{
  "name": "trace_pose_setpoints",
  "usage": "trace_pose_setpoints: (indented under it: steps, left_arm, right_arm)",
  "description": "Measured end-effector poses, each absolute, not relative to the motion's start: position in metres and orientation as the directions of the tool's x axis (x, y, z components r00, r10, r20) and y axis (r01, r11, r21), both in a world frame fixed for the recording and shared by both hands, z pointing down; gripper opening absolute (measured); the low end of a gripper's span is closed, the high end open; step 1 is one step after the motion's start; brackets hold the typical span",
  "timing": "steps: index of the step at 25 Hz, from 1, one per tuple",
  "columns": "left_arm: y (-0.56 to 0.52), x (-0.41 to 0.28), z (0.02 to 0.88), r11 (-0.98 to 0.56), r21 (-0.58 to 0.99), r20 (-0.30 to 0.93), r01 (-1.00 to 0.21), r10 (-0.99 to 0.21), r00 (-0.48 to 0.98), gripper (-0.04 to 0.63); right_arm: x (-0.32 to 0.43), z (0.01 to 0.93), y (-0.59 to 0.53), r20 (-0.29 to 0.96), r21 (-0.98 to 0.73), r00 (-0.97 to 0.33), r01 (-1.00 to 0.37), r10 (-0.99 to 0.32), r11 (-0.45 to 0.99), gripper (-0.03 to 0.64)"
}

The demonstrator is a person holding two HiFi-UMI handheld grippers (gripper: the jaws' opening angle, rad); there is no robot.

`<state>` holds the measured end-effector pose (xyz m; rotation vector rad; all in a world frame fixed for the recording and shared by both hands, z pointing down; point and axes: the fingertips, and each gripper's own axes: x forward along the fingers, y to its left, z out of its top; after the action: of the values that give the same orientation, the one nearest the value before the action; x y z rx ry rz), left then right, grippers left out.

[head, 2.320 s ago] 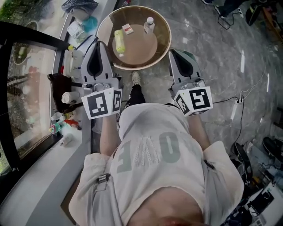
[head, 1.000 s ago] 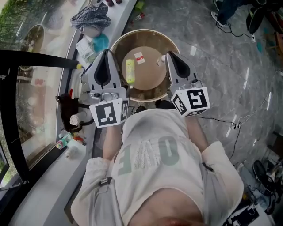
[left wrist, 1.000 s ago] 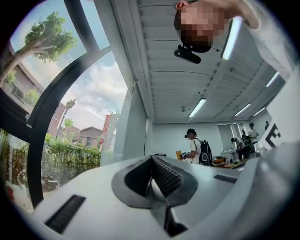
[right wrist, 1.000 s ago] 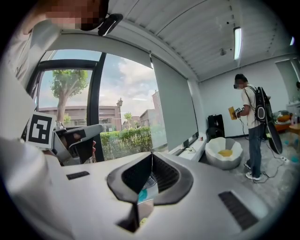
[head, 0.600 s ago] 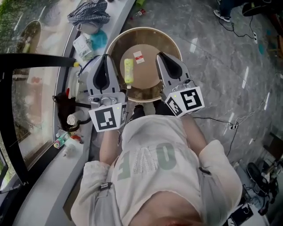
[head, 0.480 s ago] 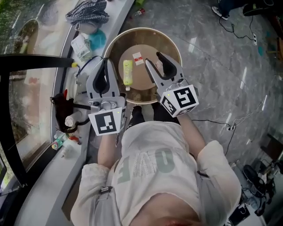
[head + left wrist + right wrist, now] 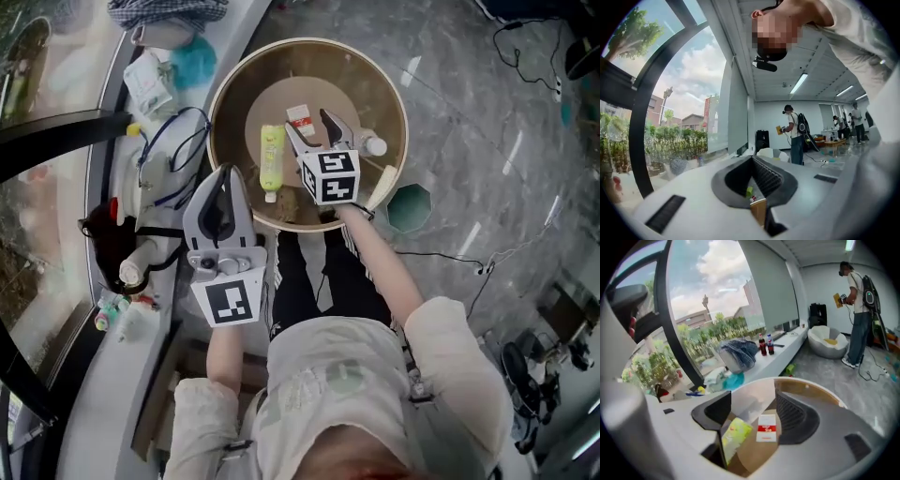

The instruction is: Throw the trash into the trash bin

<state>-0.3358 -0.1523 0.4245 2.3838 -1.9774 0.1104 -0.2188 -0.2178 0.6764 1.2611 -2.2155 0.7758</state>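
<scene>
Trash bin [image 7: 370, 80]: one round tan tub on the floor, centre top of the head view. Right gripper [image 7: 307, 124] reaches down inside it, jaws opening, already wide, nothing between the pads; through the gap its own view shows only the bin bottom. Trash in the bin, 3 pieces: one yellow-green bottle [image 7: 272, 157] lying at 8 o'clock on the bin floor, one red-and-white carton [image 7: 301, 119] flat near the centre just beside the right jaw tips, one white bottle [image 7: 373, 145] at 3 o'clock against the wall. Left gripper [image 7: 228, 172] at 7 o'clock, outside the rim, jaws closed tip to tip, empty, pointing level. One teal octagonal container [image 7: 410, 208] on the floor at 5 o'clock, just beside the bin. Floor [image 7: 469, 112] is grey marble, black cables trailing at 3 to 4 o'clock. White window ledge [image 7: 103, 394] runs at 9 o'clock, cluttered: one checked cloth [image 7: 169, 11], one teal bag [image 7: 194, 58], a black cable loop [image 7: 173, 150]. Right gripper view adds two dark soda bottles [image 7: 765, 344] upright on the ledge, one white beanbag [image 7: 827, 341] and one standing person [image 7: 857, 310] well apart at the back.
</scene>
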Motion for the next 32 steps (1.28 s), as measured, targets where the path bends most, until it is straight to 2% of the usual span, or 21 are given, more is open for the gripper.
trace_pose_setpoints:
  steps: [3, 6, 16, 21, 26, 32]
  left_arm:
    - [-0.152, -0.347, 0.46, -0.156, 0.013, 0.125, -0.988, -0.98, 0.156, 0.012]
    - [-0.145, -0.354, 0.49, -0.132, 0.035, 0.177, -0.991, -0.975, 0.136, 0.012]
    - [-0.125, -0.357, 0.531, -0.126, 0.051, 0.253, -0.991, -0.958, 0.135, 0.012]
    - [-0.122, -0.36, 0.533, -0.116, 0.045, 0.249, -0.992, -0.961, 0.124, 0.012]
    - [-0.119, -0.359, 0.526, -0.11, 0.042, 0.248, -0.993, -0.962, 0.117, 0.011]
    - [-0.13, -0.361, 0.47, -0.094, 0.045, 0.172, -0.995, -0.98, 0.101, 0.012]
  right_arm:
    - [-0.209, 0.755, -0.215, 0.757, -0.208, -0.383, -0.909, -0.529, 0.361, 0.293]
    - [-0.204, 0.802, -0.206, 0.822, -0.174, -0.34, -0.913, -0.456, 0.368, 0.293]
    - [-0.206, 0.87, -0.183, 0.898, -0.127, -0.267, -0.918, -0.348, 0.376, 0.293]
    - [-0.198, 0.875, -0.184, 0.9, -0.08, -0.217, -0.935, -0.378, 0.346, 0.291]
    - [-0.197, 0.869, -0.189, 0.903, -0.106, -0.232, -0.936, -0.362, 0.335, 0.284]
    - [-0.222, 0.766, -0.226, 0.807, -0.087, -0.324, -0.892, -0.494, 0.443, 0.282]
